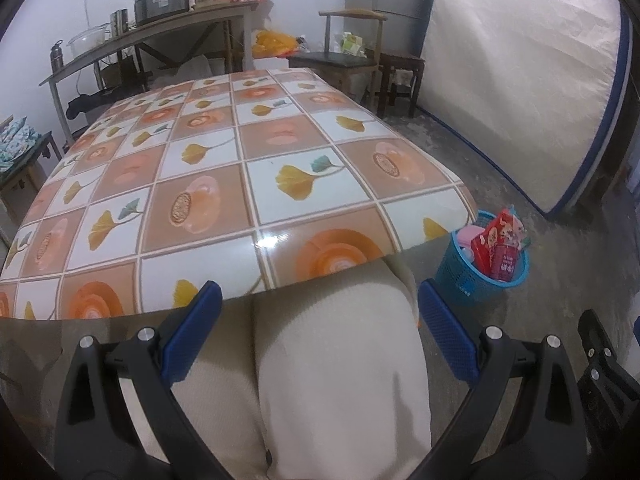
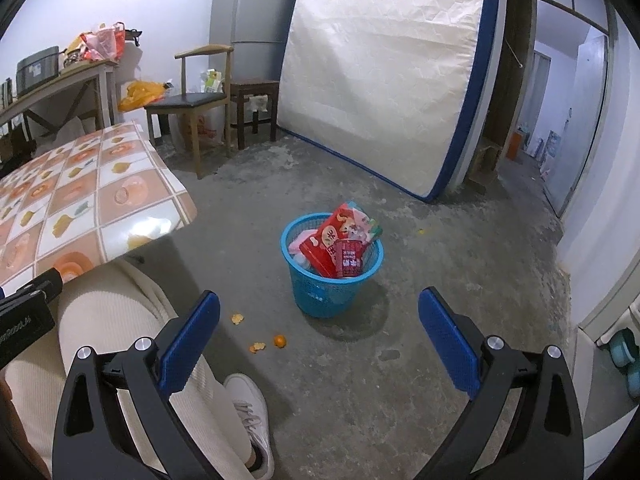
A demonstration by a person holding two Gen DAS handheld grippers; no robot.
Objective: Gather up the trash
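orange peel scraps point(image 2: 256, 334) lie on the floor just left of and ahead of the right tool point(image 2: 319, 340), between the person's leg and the blue basket point(image 2: 332, 300). right arm nearer. both tools spread wide, empty; left tool point(image 1: 320, 328) over the lap, counter point(image 1: 240, 160) bare.

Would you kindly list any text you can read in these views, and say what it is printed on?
Nothing reads cleanly.
Red packets in the blue basket: large printed characters, too blurred to read.
Fridge label: too small.
Lettering on the left gripper body: cut off and blurred.
Both grippers are open.
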